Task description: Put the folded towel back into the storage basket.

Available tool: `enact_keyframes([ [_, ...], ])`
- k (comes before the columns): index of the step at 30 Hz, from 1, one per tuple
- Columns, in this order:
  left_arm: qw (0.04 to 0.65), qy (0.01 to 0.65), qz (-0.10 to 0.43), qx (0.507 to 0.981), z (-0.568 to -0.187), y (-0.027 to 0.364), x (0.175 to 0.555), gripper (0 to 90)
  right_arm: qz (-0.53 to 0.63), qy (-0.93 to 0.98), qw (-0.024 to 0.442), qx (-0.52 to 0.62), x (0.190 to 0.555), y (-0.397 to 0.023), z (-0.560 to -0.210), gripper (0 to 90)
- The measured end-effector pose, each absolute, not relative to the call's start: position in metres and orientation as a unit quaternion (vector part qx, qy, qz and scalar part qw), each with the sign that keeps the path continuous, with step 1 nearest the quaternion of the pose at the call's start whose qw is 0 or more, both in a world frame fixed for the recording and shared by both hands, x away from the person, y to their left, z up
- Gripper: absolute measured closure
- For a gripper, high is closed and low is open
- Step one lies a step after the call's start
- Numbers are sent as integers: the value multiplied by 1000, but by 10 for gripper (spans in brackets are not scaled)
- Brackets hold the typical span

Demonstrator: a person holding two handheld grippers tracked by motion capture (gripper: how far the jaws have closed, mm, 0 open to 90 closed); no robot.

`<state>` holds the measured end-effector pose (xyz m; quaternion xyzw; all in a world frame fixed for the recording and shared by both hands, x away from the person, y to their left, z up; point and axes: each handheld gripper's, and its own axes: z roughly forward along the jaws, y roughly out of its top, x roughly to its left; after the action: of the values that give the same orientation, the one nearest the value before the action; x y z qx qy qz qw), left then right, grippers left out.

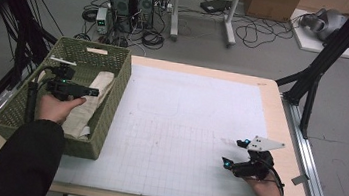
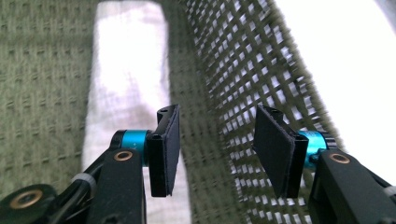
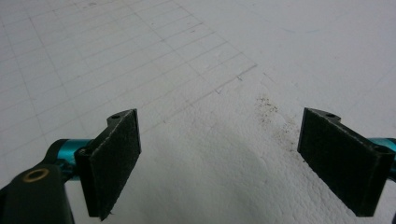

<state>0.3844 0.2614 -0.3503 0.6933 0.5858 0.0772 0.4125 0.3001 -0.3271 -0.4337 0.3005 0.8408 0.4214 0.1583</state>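
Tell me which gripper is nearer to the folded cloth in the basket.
Left. The left gripper hangs open just above the cloth in the basket; the right gripper rests far across the table.

White gridded mat (image 1: 188, 130), wooden table (image 1: 273, 97), computer towers (image 1: 133, 0), cardboard box (image 1: 272, 3)

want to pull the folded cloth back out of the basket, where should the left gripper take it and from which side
Grip the folded cloth across its narrow width near the far end, coming from above. It lies as a long flat strip close beside the green basket wall, so a side approach is likely blocked.
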Motion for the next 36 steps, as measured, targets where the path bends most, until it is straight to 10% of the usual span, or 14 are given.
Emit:
enact_keyframes([
  [36,534,531,17,658,-340,249,368,362,439,829,164,304,298,-330,-427,121],
])
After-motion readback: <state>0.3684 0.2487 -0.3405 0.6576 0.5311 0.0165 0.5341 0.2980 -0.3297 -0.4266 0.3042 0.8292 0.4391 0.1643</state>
